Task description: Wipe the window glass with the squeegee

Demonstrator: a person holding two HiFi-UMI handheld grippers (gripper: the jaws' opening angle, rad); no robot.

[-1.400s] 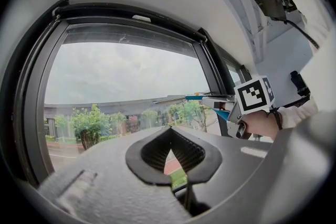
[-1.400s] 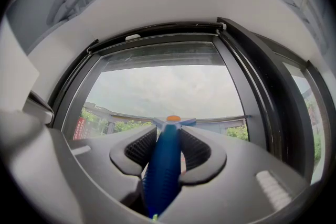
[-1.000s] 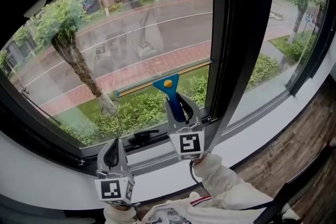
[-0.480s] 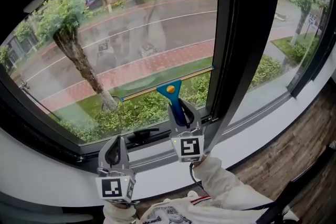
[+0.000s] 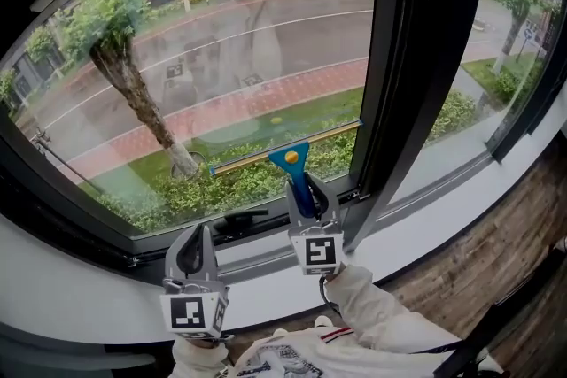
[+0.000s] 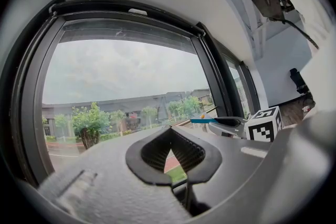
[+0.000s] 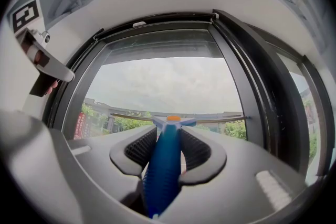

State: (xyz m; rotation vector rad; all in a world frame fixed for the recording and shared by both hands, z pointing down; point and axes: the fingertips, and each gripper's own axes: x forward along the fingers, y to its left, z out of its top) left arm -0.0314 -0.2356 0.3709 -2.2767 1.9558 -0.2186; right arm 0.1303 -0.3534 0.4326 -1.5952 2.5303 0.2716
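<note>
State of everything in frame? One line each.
right gripper, jaws shut on the squeegee handle.
left gripper, jaws shut, empty, held low, away from the pane.
squeegee, handle down, blade across the lower pane, right end higher.
window glass, looks closed; wet or dry can't be told.

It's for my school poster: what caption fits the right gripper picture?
The right gripper holds a blue squeegee up to the window glass.
</note>
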